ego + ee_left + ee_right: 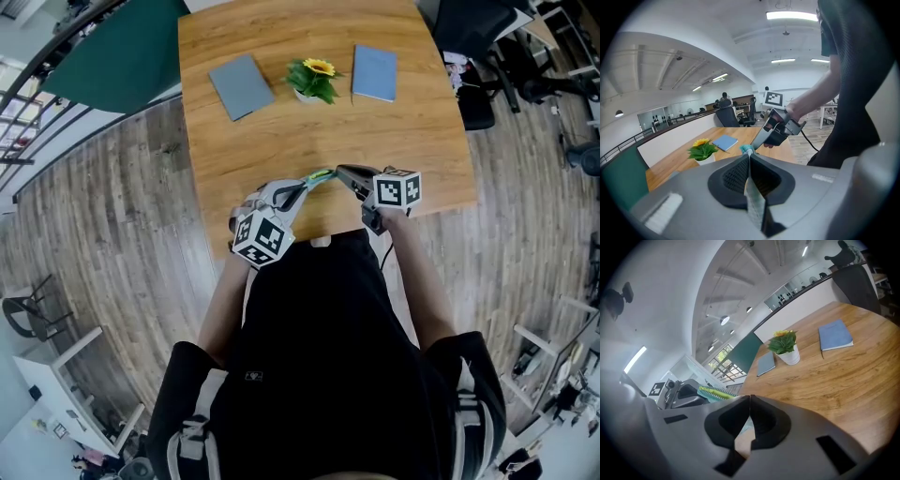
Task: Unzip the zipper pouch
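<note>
The zipper pouch [319,176], striped green, yellow and teal, hangs in the air over the wooden table's [422,141] near edge, stretched between both grippers. My left gripper [302,192] is shut on one end of it; in the left gripper view a thin strip of its fabric [753,199] runs between the pressed jaws, with a teal tip [747,149] poking out. My right gripper [342,172] is shut on the other end. In the right gripper view the pouch [715,392] shows left of the closed jaws. The zipper pull is hidden.
Further back on the table stand a small potted sunflower [312,80], a grey notebook [241,85] to its left and a blue notebook [375,72] to its right. Office chairs [478,56] stand beyond the table's right side. A dark green panel [122,56] lies at the left.
</note>
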`<action>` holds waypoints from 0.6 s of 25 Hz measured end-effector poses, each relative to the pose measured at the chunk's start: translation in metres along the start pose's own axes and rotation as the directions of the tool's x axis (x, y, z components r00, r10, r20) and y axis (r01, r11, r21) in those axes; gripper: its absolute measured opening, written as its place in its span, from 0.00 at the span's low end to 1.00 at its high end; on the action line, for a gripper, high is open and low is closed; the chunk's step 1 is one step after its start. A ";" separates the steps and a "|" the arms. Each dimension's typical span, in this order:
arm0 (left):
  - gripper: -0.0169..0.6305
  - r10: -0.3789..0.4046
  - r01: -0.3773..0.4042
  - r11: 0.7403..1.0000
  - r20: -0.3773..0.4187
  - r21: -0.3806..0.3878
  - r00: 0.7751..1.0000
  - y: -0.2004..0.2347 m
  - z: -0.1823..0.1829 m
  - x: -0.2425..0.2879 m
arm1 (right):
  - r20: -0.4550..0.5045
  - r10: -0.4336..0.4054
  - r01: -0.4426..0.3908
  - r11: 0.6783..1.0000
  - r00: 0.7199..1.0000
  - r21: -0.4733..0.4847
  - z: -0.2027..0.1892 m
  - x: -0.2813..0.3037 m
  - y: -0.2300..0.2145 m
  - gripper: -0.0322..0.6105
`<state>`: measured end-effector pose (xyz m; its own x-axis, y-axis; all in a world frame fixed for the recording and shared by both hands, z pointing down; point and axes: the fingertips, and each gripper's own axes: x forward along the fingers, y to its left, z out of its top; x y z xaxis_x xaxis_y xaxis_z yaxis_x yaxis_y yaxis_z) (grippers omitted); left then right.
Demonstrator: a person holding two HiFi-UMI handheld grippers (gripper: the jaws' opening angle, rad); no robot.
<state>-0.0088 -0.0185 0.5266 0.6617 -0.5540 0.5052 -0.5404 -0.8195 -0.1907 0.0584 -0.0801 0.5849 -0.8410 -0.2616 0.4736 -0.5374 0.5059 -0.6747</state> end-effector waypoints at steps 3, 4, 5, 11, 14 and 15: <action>0.04 0.006 -0.006 1.000 0.008 -0.012 1.000 0.002 0.001 -0.003 | 0.004 -0.015 0.015 1.000 1.000 -0.001 -0.001 -0.003 -0.005 0.06; 0.04 0.008 -0.008 1.000 0.010 -0.014 1.000 0.003 0.002 -0.004 | 0.007 -0.022 0.022 1.000 1.000 -0.001 -0.001 -0.005 -0.007 0.06; 0.04 0.010 -0.010 1.000 0.013 -0.016 1.000 0.003 0.002 -0.005 | 0.009 -0.027 0.027 1.000 1.000 0.000 -0.001 -0.007 -0.009 0.06; 0.04 0.019 -0.018 0.999 0.024 -0.032 1.000 0.005 0.003 -0.012 | 0.020 -0.042 0.042 0.999 0.999 0.019 -0.005 -0.016 -0.018 0.06; 0.04 0.025 -0.024 0.999 0.026 -0.034 0.999 0.006 0.003 -0.015 | 0.029 -0.062 0.061 0.998 0.998 0.017 -0.006 -0.023 -0.024 0.06; 0.04 0.027 -0.026 0.999 0.027 -0.035 0.999 0.006 0.003 -0.015 | 0.031 -0.067 0.067 0.998 0.997 0.017 -0.007 -0.025 -0.026 0.06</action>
<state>-0.0207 -0.0151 0.5154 0.6607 -0.5793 0.4774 -0.5751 -0.7994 -0.1740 0.0939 -0.0814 0.5943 -0.8044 -0.3202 0.5004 -0.5934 0.4730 -0.6513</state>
